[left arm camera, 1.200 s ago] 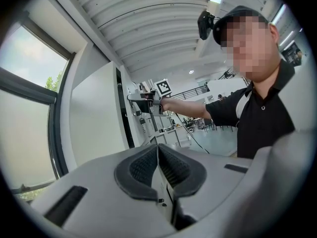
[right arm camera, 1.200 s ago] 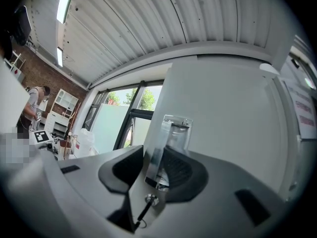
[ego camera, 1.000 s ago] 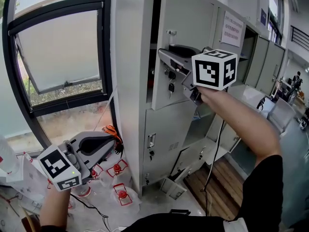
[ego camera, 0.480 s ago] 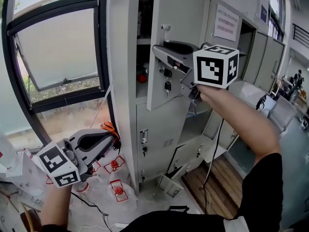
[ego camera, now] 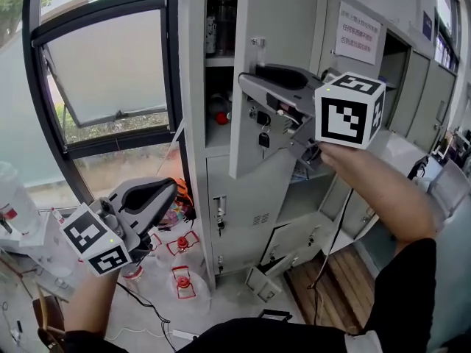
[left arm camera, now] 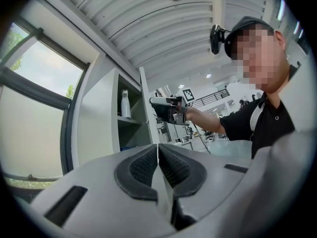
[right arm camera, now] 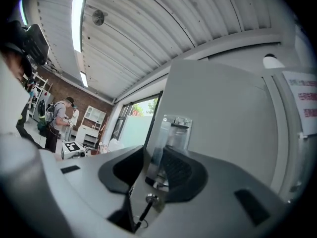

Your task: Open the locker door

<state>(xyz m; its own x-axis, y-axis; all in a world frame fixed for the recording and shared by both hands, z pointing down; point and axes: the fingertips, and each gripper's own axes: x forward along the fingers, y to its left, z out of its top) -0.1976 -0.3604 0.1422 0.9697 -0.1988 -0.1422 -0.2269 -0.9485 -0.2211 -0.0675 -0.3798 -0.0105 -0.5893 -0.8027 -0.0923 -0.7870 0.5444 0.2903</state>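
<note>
Over the last second the door [ego camera: 276,20] had swung further out from the locker [ego camera: 193,123], and the dark gap along its free edge had widened into a plain opening. A shelf [ego camera: 219,62] with a bottle [ego camera: 221,22] on it showed inside where only a slit had shown before. The right claw [ego camera: 256,87] had stayed clenched on the door's free edge at lock height, just above the key [ego camera: 263,138] hanging from the lock. The right gripper view showed that edge, with a clear fitting on it, standing between the pads of the claw [right arm camera: 157,168], so the pull was coming from a true grasp and not a hook or a push. The left claw [ego camera: 165,191] had kept low and well apart from the locker, over the floor by the window [ego camera: 103,65]. Its own view showed the pads [left arm camera: 171,167] pressed together on nothing, so it took no part in the work. By these signs the task looked largely done: the door stood well ajar, though not yet swung fully wide. What was left seemed only to carry the swing a little further and then let go of the edge.
</note>
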